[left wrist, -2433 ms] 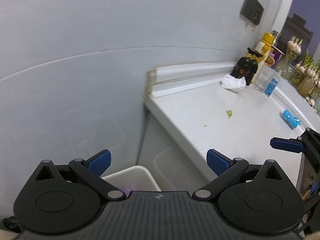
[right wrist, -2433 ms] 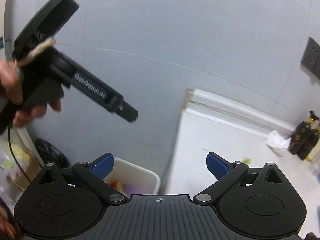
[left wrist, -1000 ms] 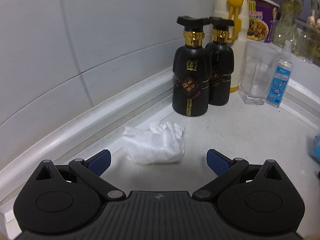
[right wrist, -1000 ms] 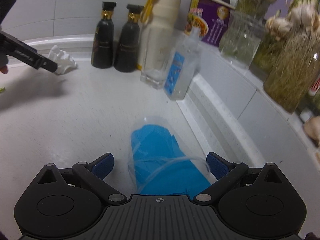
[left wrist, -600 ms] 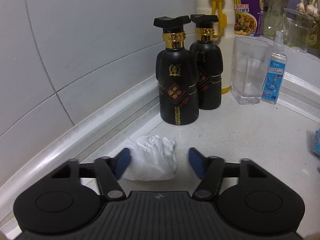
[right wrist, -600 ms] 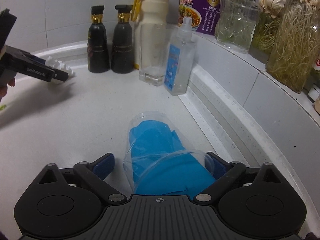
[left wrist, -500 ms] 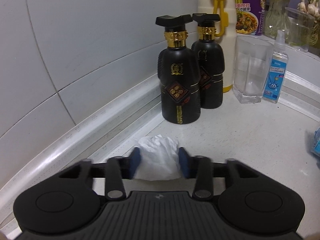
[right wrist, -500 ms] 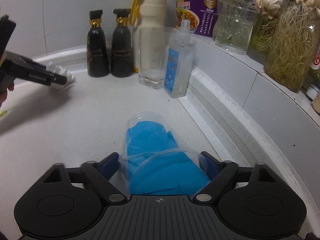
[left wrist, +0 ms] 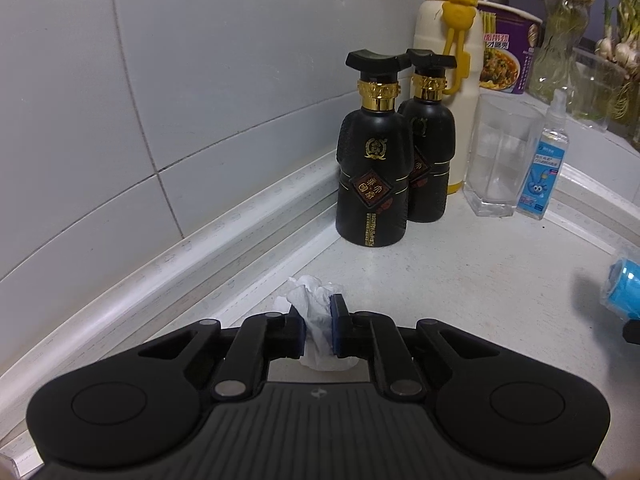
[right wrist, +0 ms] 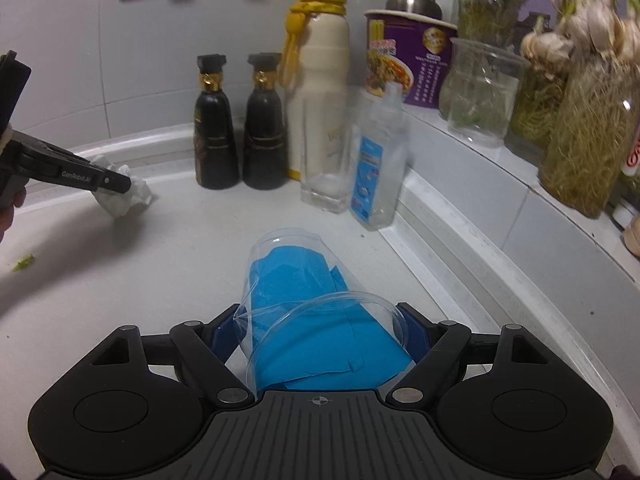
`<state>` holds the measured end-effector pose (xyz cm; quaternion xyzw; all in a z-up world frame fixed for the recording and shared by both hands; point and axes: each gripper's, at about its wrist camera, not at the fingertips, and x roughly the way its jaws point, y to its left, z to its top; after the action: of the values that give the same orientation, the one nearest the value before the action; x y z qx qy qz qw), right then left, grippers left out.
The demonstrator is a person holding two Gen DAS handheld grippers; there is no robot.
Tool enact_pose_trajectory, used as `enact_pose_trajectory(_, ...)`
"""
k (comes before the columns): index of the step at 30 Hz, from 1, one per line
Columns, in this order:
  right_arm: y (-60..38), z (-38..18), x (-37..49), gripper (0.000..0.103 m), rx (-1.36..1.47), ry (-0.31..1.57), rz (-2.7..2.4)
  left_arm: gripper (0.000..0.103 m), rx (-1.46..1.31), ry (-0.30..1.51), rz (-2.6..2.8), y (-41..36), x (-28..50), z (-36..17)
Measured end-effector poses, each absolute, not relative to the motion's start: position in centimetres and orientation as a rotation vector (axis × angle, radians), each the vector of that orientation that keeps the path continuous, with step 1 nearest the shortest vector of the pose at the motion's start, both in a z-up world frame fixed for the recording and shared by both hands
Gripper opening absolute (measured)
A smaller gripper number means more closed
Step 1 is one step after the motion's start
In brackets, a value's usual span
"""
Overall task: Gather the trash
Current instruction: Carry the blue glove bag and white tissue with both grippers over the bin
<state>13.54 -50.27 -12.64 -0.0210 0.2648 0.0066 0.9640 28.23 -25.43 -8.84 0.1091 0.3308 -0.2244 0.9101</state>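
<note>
This looks like the grab step: both pieces of trash are caught, so next each one needs a lift off the counter [left wrist: 480, 280] and a trip to a bin, with no bump on the 2 black bottles [left wrist: 372, 168] close by. The left gripper [left wrist: 318, 330] is squeezed tight on the tissue [left wrist: 316, 308], which sits between its fingers by the wall. The right gripper [right wrist: 320, 336] presses on the cup [right wrist: 304, 292], which lies on its side between the 2 fingers with blue paper inside.
</note>
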Motion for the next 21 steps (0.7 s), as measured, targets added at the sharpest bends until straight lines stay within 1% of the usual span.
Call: enact_pose_trajectory(21, -46.1, -10.7, 12.3, 0.081, -0.048, 0.492, 0.077, 0.010, 0.134, 0.679, -0.545, -22.5, 24.3, -7.2)
